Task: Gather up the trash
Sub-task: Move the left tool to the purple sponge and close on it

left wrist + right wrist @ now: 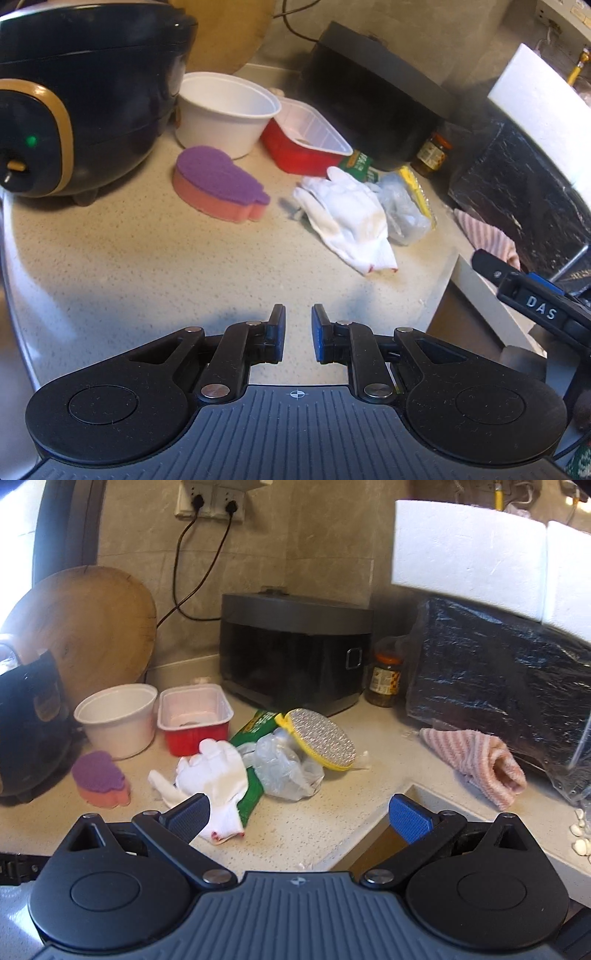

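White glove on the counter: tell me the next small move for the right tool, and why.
Probably ease the right tool forward and left so its jaws straddle the glove. The jaws stand wide open and empty, and the glove lies just ahead of the left finger, loose on the counter, nearest of the clutter. The left tool is nearly closed and farther back.

White glove (212, 771) lying flat, crumpled clear plastic bag (286, 768) touching at its 3 o'clock, green wrapper (255, 731) partly beneath, empty white bowl (118, 720) and red tray (195, 720) at 11 o'clock.
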The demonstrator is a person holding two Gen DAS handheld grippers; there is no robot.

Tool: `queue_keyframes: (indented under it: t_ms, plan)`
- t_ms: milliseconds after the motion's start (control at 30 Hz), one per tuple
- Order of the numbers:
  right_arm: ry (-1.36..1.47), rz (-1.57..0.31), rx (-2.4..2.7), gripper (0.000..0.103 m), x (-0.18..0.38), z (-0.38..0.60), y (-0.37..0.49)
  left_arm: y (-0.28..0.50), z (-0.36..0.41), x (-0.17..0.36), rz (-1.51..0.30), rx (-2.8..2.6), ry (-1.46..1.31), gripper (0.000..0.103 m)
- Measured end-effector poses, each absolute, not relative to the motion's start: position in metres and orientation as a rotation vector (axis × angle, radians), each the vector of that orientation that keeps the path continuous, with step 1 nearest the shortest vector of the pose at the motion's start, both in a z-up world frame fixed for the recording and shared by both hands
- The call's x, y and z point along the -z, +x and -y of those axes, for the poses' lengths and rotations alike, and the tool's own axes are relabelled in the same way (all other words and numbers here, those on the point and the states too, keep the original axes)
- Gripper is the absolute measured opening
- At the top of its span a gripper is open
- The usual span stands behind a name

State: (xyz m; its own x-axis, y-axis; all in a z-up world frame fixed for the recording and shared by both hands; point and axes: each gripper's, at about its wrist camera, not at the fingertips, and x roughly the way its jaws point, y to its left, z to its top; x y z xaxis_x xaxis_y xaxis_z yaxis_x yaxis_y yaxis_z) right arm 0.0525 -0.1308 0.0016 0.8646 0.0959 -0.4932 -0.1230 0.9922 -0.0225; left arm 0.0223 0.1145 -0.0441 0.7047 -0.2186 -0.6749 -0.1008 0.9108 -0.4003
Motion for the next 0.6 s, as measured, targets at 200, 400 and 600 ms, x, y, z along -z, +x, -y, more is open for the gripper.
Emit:
queue_keyframes:
  t_ms: [200, 400, 600]
  plan:
    - [-0.192, -0.555, -0.133, 0.103, 0.004, 0.124, 0.078, 0.043, -0.124, 0.056, -0.784, 0.019, -0.475, 0.018]
    - [-0.132, -0.653, -0.321, 0.103, 0.028, 0.109, 0.123, 0.061, -0.148, 0.058, -0.748, -0.128, -0.541, 0.018]
    - [-0.107, -0.649, -0.577, 0.103, 0.037, 0.072, 0.147, 0.063, -0.162, 0.054, -0.785, -0.239, -0.558, 0.018]
